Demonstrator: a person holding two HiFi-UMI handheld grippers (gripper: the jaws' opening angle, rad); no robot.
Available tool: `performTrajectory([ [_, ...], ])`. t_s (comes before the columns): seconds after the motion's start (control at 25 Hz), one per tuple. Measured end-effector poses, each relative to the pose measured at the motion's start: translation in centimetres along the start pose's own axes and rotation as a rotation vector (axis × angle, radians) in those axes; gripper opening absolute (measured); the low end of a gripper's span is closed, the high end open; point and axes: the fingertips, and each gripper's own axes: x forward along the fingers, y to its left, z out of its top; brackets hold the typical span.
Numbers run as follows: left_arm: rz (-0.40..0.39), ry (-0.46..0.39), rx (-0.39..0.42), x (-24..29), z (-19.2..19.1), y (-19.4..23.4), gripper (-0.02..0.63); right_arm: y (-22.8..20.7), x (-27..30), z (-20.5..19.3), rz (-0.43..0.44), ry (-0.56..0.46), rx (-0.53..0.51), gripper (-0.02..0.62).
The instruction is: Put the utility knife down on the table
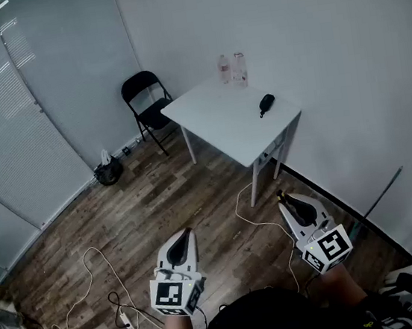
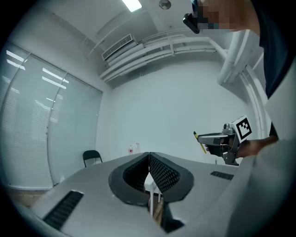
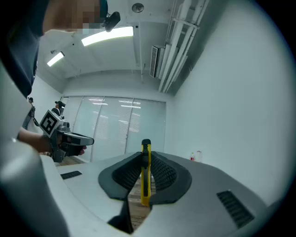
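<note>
**Utility knife**: yellow body with a black end. It stands upright, clamped edge-on between the ribbed black pads of the right gripper. Its black end rises above the jaw tips and its lower end hangs below the pads. In the head view it sits at about 4 o'clock in the frame, over the floor and well apart from the table.

**Right gripper:** jaws clenched on the knife and pointing toward 11 o'clock, with the marker cube at the rear.

**Left gripper**: sits at 7 o'clock in the frame. The pads are pressed together with nothing between them, and the tips point toward 12 o'clock.

**Table**: white and square, standing in the room's corner at about 12 to 1 o'clock from the grippers.

**Containers:**
- Two clear bottles stand side by side at the table's far corner. Their fill cannot be told.
- A small black object lies near the table's 3 o'clock edge.
- A black bag rests on the floor at 9 o'clock from the table, with something white standing out of its top.

**Other fixtures:**
- A black folding chair stands just beside the table's 10 o'clock corner.
- A white power strip and cables lie on the wood-pattern floor.

**Arms:** both forearms enter from the 6 o'clock edge. The grippers are held level and side by side, well apart from each other.
</note>
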Motion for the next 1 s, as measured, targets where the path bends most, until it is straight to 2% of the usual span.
performTrajectory([
  [0.48,-0.009,-0.003,-0.020,-0.7,-0.9,0.5,0.023,1.8,1.0,-0.5,0.036,0.020,-0.024,0.074],
  [0.64,-0.008,0.003,-0.040,-1.0,-1.0,0.9,0.023,2.3,1.3,-0.3,0.048,0.015,0.007,0.074],
  [1.0,-0.029,0.010,-0.066,-3.7,-3.2,5.0,0.023,7.2,3.1,-0.7,0.041,0.042,-0.019,0.074],
])
